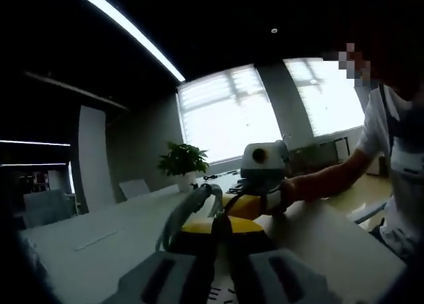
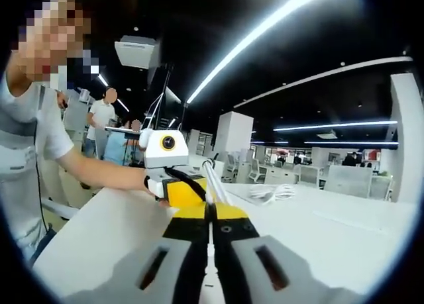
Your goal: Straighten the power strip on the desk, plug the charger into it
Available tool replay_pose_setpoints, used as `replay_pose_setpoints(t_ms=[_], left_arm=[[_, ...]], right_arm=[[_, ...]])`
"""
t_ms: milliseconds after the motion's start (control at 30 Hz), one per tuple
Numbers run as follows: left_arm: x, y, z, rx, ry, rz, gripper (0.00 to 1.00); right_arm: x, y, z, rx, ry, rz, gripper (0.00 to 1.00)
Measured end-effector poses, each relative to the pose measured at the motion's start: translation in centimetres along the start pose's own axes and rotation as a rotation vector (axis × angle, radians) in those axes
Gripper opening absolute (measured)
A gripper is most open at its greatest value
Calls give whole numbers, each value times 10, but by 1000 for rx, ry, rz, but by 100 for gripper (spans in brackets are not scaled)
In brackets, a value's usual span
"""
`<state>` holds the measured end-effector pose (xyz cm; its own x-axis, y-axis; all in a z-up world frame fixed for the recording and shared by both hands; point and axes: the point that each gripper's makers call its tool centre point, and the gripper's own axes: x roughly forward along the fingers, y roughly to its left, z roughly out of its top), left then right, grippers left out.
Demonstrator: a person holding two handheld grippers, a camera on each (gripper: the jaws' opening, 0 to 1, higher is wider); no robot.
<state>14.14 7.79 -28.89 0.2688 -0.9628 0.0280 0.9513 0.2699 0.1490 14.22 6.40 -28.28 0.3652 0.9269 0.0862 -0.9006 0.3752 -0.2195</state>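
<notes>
In the left gripper view my left gripper (image 1: 215,241) rises from the bottom, jaws together with nothing between them, above a white desk (image 1: 106,241). The right gripper (image 1: 199,208) comes in from the right, held by a person's hand (image 1: 286,193), its grey fingers (image 1: 177,218) curving toward mine. In the right gripper view my right gripper (image 2: 211,214) is shut and holds nothing, with the left gripper (image 2: 213,178) facing it, yellow-bodied and close ahead. A loose bundle of white cable (image 2: 271,193) lies on the desk (image 2: 331,231) beyond, to the right.
A potted plant (image 1: 182,161) stands at the desk's far end before bright windows (image 1: 228,112). The person (image 2: 26,138) holding the grippers stands at the desk's edge. Other people (image 2: 103,122), desks and chairs (image 2: 351,179) fill the room behind.
</notes>
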Motion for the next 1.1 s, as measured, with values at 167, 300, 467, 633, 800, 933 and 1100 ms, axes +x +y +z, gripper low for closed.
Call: replay_pose_setpoints(t_ms=[167, 300, 467, 633, 800, 933, 1100], left_arm=[[-1, 0, -1, -5, -2, 5, 6], [-3, 2, 0, -21, -19, -3, 5], [-3, 1, 1, -15, -26, 2, 4], [-3, -2, 1, -17, -29, -2, 3], [-3, -3, 0, -20, -34, -5, 3], [-2, -2, 0, -19, -33, -4, 3], [-3, 0, -1, -1, -35, 5, 4]], right_arm=[[1, 0, 0, 1, -3, 2, 0], [0, 0, -1, -5, -11, -3, 0], [0, 0, 0, -2, -21, 1, 0], [-1, 1, 0, 8, -34, 4, 0], [-2, 2, 0, -7, -37, 1, 0], [-2, 2, 0, -10, -41, -3, 0], [-4, -1, 0, 14, -47, -14, 0]])
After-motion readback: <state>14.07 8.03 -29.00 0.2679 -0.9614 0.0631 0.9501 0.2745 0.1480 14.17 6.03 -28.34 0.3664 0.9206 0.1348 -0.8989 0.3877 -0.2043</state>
